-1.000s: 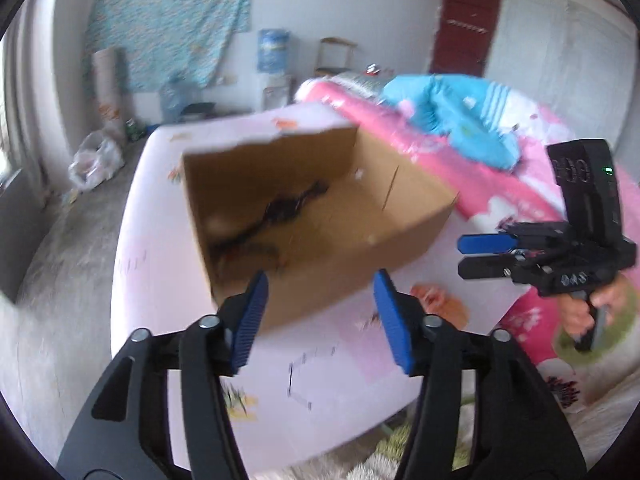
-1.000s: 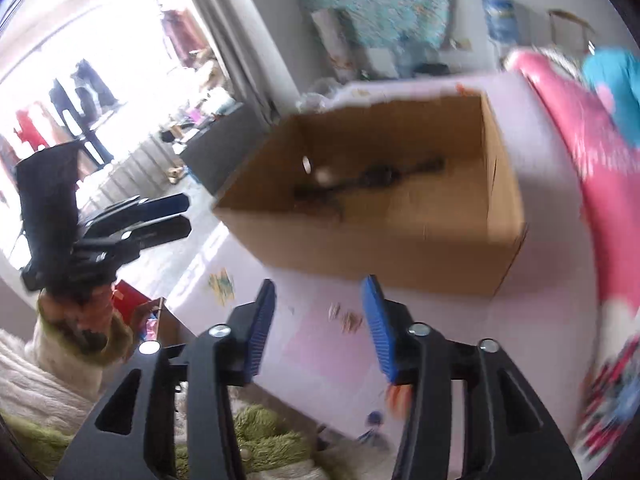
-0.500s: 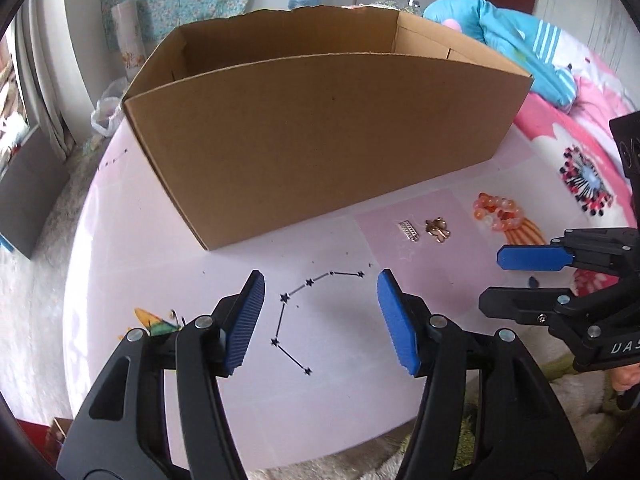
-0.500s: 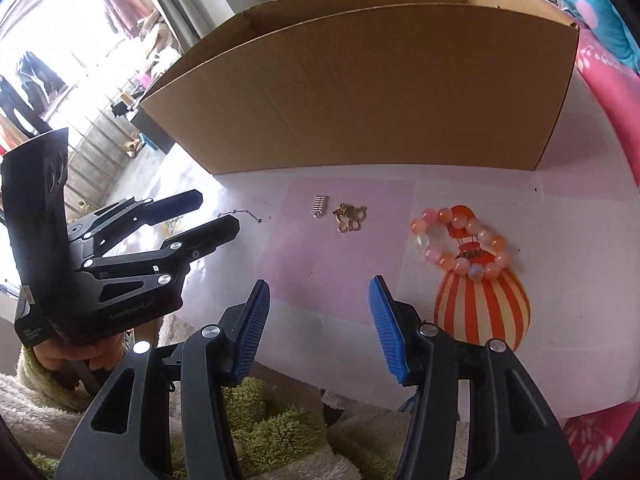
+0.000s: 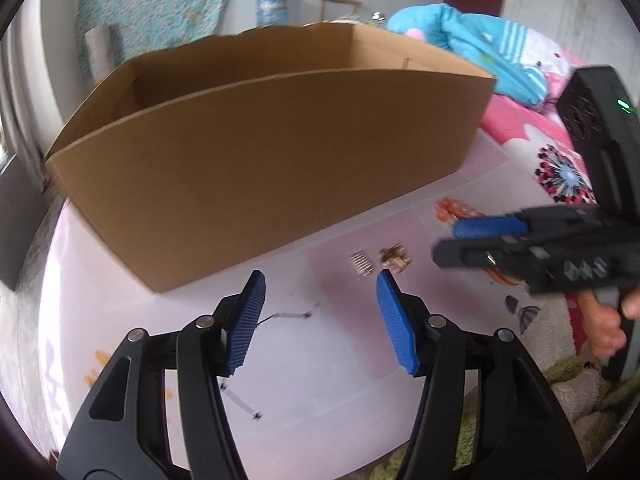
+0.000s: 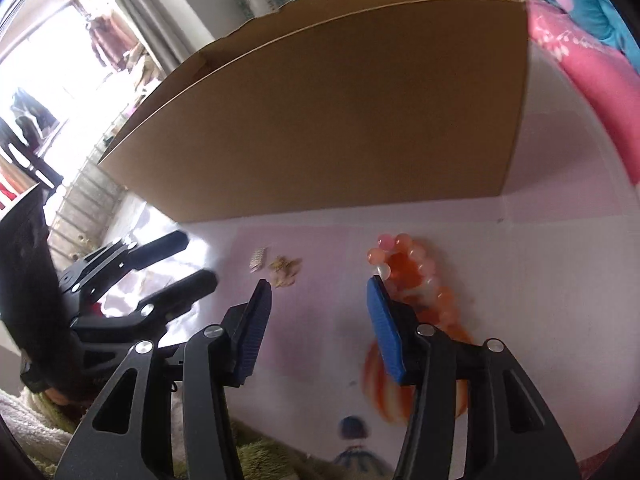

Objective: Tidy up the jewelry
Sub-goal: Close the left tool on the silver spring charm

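Hovering over the pink table [image 5: 120, 264], the left gripper [image 5: 320, 276] and right gripper [image 6: 320, 280] have just been narrowing – jaws apart, nothing between them. Bead bracelet [image 6: 404, 256], gold charm [image 5: 394, 258] and small clasp [image 5: 362, 262] lie before the cardboard box [image 5: 260, 168].

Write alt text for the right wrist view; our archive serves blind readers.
The open right gripper hangs empty over a pink table, between gold earrings and an orange bead bracelet. A cardboard box stands behind; the left gripper is alongside.

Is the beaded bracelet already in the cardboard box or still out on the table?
Out. The beaded bracelet lies on the table in front of the cardboard box.
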Demonstrator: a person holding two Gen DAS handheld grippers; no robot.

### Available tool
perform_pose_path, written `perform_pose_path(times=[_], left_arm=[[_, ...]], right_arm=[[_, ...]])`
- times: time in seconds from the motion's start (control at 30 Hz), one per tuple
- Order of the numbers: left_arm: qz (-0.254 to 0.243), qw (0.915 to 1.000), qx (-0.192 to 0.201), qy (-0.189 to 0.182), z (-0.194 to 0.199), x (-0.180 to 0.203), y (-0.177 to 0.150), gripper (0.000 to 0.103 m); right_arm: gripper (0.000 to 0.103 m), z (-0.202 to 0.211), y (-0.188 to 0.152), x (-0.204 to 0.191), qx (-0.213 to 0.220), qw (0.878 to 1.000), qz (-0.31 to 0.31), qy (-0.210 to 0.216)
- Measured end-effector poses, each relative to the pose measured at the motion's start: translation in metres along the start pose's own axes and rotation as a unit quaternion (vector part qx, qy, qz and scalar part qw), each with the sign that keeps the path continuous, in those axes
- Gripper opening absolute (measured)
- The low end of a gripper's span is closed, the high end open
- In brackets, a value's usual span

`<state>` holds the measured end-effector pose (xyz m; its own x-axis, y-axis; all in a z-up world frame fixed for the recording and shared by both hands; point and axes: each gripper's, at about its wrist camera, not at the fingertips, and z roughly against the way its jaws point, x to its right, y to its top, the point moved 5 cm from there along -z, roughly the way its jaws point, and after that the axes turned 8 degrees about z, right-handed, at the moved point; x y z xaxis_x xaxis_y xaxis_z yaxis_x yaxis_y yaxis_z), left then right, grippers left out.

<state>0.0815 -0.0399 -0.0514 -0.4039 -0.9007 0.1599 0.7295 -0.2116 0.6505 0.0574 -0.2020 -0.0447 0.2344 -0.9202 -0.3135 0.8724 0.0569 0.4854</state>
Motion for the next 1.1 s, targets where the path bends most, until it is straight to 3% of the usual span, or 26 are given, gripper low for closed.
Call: perform_pose_path(times=[0.27, 0.57, 0.77, 1.1], left_arm=[[-0.060, 0.9977, -0.025, -0.017, -0.019, 0.019, 0.008, 0.025], [-0.079, 0.9948, -0.058, -0.029, -0.029, 0.020, 0.007, 0.018], [-0.090, 0.9942, -0.057, -0.012, -0.032, 0.020, 0.011, 0.005], [-0.075, 0.9956, -0.056, -0.005, -0.025, 0.012, 0.008, 0.004]], right_arm=[[0.044, -0.004, 0.001, 0.013, 0.010, 1.000, -0.019, 0.017], [0.044, -0.002, 0.005, 0.012, 0.011, 1.000, 0.002, 0.003], [0.044, -0.001, 0.005, 0.014, 0.013, 1.000, -0.001, 0.005], [0.044, 0.005, 0.003, 0.013, 0.019, 1.000, 0.007, 0.000]])
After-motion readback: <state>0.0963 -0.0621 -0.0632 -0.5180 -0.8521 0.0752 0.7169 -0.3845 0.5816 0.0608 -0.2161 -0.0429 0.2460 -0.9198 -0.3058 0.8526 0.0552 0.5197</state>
